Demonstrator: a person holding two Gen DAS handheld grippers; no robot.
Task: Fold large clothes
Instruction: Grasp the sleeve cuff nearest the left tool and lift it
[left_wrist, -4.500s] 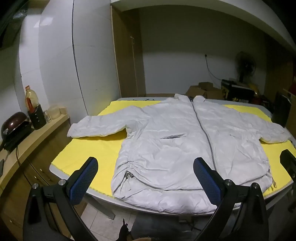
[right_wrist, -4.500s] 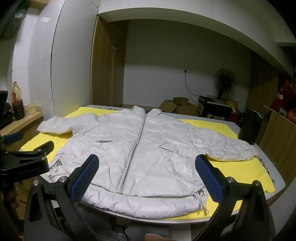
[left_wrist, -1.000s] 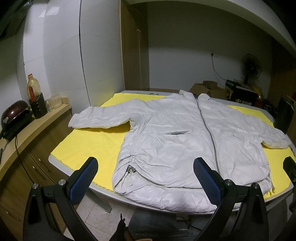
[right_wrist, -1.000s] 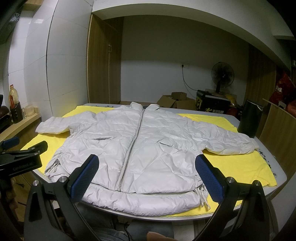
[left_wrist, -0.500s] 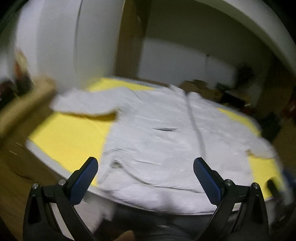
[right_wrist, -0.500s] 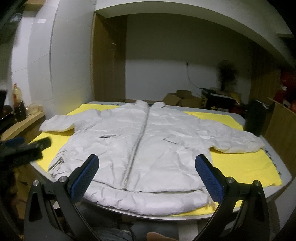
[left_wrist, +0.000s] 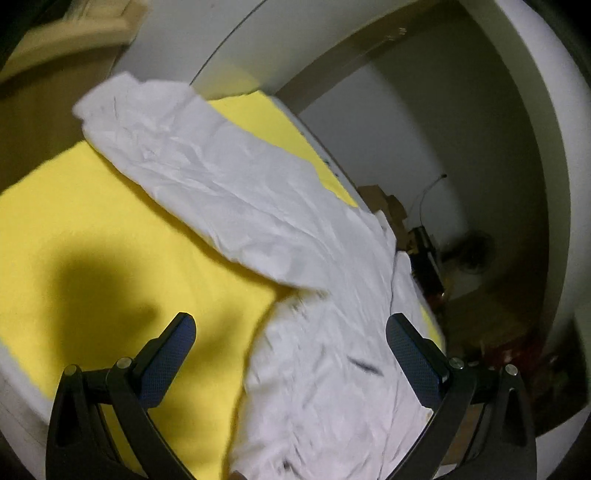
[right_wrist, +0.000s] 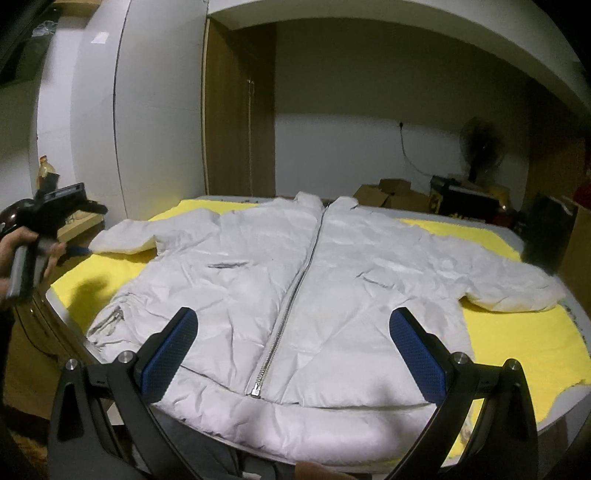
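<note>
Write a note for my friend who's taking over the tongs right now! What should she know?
Left tongs: open, empty, above the jacket's left sleeve and armpit.
Right tongs: open, empty, facing the jacket's hem near the zipper.
The jacket lies flat and zipped on the yellow cloth, both sleeves spread out.
Done: nothing folded yet.
Left: fold in the sleeves, probably the left one first, then the body.

The left gripper (left_wrist: 291, 350) is wide open, with nothing between its blue pads (left_wrist: 168, 358). Below it a white jacket (left_wrist: 317, 332) lies flat on a yellow cloth (left_wrist: 103, 229), and one sleeve (left_wrist: 192, 173) stretches out to the upper left. The picture is tilted, and a dark shadow falls on the cloth.
</note>
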